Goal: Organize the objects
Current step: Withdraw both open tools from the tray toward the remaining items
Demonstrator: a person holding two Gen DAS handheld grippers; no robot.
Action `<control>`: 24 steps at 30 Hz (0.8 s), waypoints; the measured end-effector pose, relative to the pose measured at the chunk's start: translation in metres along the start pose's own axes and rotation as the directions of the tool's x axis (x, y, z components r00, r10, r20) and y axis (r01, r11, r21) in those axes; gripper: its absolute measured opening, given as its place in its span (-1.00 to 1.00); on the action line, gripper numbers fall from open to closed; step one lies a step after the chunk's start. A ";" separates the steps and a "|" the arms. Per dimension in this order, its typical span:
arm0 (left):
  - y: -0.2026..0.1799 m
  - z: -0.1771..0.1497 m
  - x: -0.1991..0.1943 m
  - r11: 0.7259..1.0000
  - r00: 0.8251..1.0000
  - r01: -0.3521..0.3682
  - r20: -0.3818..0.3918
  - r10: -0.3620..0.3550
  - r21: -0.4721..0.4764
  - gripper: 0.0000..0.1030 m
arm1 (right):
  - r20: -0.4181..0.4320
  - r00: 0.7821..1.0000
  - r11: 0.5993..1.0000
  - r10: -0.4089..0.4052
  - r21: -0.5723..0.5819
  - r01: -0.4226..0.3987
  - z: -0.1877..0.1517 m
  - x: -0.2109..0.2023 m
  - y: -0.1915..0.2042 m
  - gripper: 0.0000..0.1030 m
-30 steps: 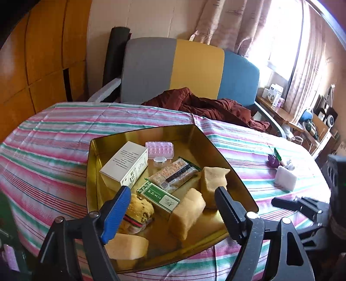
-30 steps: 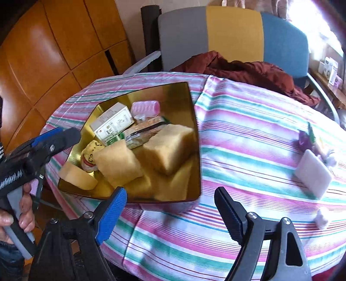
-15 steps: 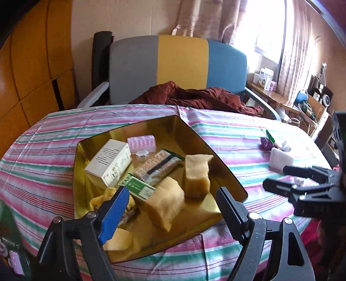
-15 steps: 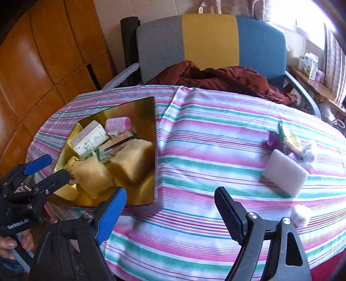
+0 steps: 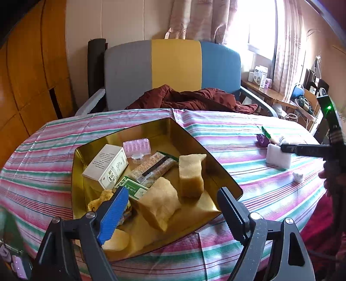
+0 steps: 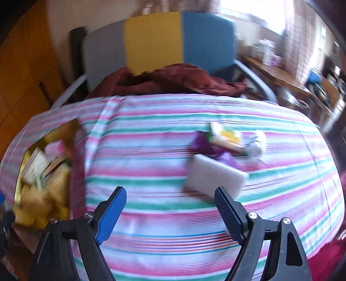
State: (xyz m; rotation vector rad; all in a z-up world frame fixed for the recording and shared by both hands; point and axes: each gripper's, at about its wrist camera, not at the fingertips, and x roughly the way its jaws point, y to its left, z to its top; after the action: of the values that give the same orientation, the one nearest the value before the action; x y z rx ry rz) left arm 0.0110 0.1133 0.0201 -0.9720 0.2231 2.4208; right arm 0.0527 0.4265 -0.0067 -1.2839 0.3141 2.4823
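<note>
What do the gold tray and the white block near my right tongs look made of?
Gold tray: likely metal, polished; its inner walls mirror the contents. White block: probably dense foam sponge, matte with soft square edges; the right wrist view is too blurred to confirm.

3 yellow sponges (image 5: 191, 174), perhaps 4; 1 white sponge (image 5: 279, 156).

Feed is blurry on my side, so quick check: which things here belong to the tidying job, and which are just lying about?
Job:
gold tray
white sponge
purple wrapper
snack packet
cotton ball
right claw, open

Lying about:
chair
red blanket
striped tablecloth
curtains
</note>
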 end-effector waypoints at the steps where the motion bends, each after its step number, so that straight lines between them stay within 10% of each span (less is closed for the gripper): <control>1: 0.002 0.000 0.002 1.000 1.000 0.005 0.000 -0.005 -0.003 0.64 | 0.003 1.000 1.000 -0.017 0.017 0.017 0.002 0.000 -0.005 0.65; 24: 0.018 0.043 0.000 0.998 0.997 0.056 0.052 -0.056 -0.005 0.64 | -0.005 0.982 0.979 -0.188 0.077 0.188 0.033 0.022 -0.064 0.65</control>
State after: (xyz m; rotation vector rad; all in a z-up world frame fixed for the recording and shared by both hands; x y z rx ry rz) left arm -0.0246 0.1122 0.0508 -0.9052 0.1669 2.3938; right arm 0.0406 0.5005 -0.0086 -1.2199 0.2715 2.2913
